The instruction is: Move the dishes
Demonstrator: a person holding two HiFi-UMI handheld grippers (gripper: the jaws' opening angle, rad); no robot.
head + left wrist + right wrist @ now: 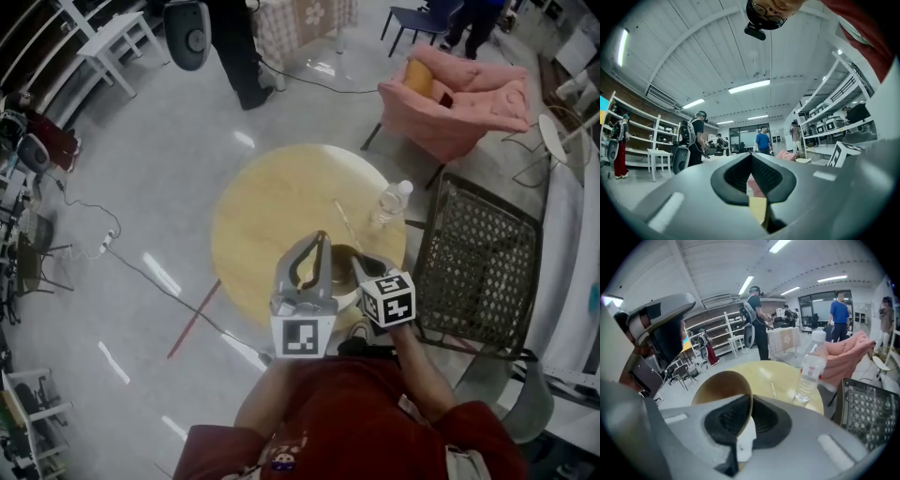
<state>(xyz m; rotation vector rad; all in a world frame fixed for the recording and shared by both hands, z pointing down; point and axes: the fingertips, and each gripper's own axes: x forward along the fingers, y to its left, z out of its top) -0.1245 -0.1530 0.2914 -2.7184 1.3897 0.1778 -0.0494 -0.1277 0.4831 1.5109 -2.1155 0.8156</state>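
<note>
1. round yellow bench (272, 202) on a glossy grey floor; pink armchair (459, 103) beyond it, dark mesh chair (478, 267) just beside its right edge.
2. right gripper (750, 401): fingers clenched on the rim of a bowl (719, 390), tan inside, white outside.
3. bowl is tilted, off the surface, over the bench's near edge, close to the person in the head view.
4. left gripper (751, 157): fingers pressed together, nothing between them, pointing roughly level just left of the bowl.
5. clear water bottle (811, 371) stands upright near the bench's right edge; a thin stick (772, 389) lies flat near it.
</note>
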